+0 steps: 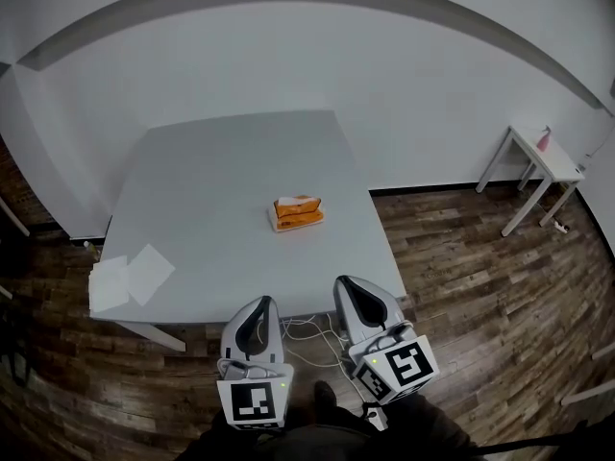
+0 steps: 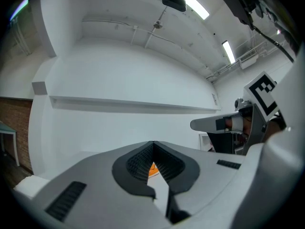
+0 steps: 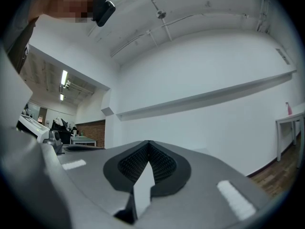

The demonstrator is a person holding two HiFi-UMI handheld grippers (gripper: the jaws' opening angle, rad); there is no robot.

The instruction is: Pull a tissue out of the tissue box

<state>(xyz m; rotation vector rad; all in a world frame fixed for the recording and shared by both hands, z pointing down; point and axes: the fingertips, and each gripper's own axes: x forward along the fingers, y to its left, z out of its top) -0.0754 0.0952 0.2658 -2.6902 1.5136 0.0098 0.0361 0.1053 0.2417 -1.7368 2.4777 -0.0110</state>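
Note:
An orange tissue box (image 1: 297,212) lies near the middle of the grey table (image 1: 221,171), with a white tissue showing at its top. Both grippers hang off the table's front edge, well short of the box. My left gripper (image 1: 261,303) has its jaws together and holds nothing; in the left gripper view (image 2: 153,144) a sliver of the orange box (image 2: 152,168) shows between the pads. My right gripper (image 1: 351,284) is to its right, shut and empty, and its pads meet in the right gripper view (image 3: 148,143).
Two loose white sheets (image 1: 130,277) lie on the table's front left corner. A small white side table (image 1: 543,161) with a pink bottle (image 1: 544,140) stands at the right by the white wall. Cables (image 1: 307,329) lie on the wooden floor under the table's front edge.

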